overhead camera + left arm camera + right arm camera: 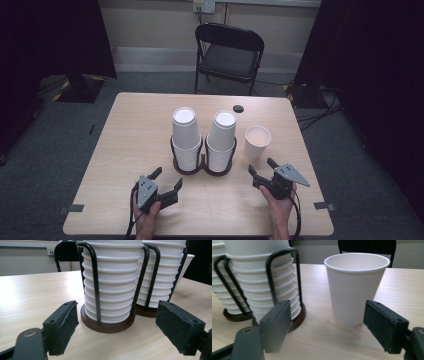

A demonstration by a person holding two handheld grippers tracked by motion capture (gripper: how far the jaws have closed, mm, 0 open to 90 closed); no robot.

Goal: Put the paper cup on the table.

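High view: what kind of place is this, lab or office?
Probably a lab or recording room, not a kitchen or café: black curtains hang on both sides, a lone folding chair faces a bare wooden table, and cables trail over the grey carpet.

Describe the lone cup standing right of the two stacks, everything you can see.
The single cup is a plain white paper cup with a rolled rim, tapering toward its base. It stands upright, mouth up, and looks empty in what shows of its inside. It sits on the wooden table, right of the right-hand stack in the cup holder, apart from it. The right gripper is open and aimed at it, jaws short of its walls; nothing but the table touches it.
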